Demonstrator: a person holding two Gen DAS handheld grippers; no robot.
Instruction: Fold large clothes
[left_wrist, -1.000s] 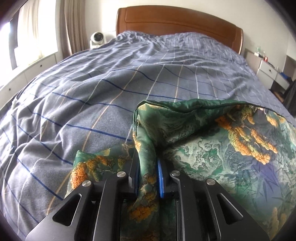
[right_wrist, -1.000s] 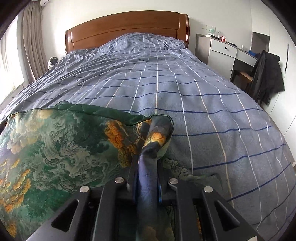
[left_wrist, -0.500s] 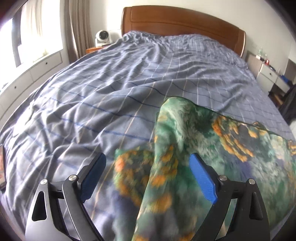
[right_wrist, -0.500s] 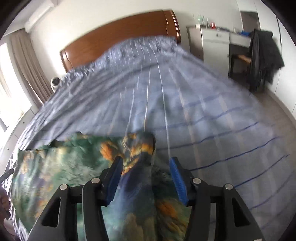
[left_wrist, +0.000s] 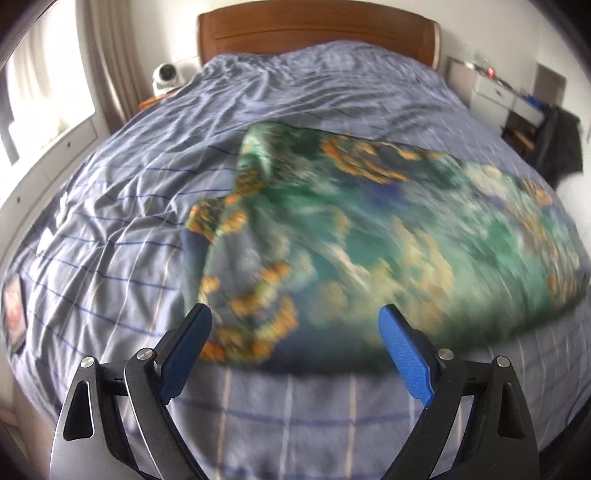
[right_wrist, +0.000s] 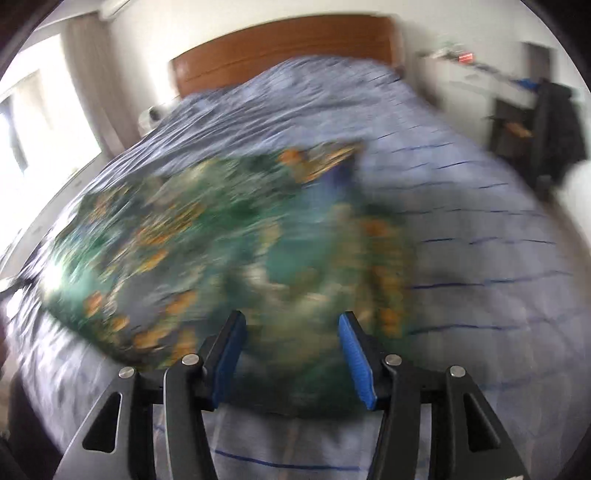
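The green printed garment (left_wrist: 388, 236) is lying on the bed (left_wrist: 110, 206), roughly mid-mattress and on the foot side of the wooden headboard (left_wrist: 317, 27). It looks like a broad, doubled-over slab, with a bunched corner poking up on the side toward the headboard. My guess is it's spread flat like that so the next fold has a smooth base to work from. The blue plaid duvet (right_wrist: 480, 221) underneath gives plenty of room all round. Both views are pretty smeared, so I can't tell how neat the edges are or how many layers there are.

The left gripper (left_wrist: 295, 354) has its blue pads spread wide with nothing between them. It hangs just shy of the garment's near edge, pointing up the bed toward the headboard, and the cloth sits beyond the tips, not touching as far as I can see.

The right gripper (right_wrist: 290, 350) is also apart and empty, though its gap is narrower than the left's. It's at the near edge too, aimed at the headboard with a bit of a tilt.

Further out, there's a dresser (left_wrist: 495, 94) off to the headboard's right.
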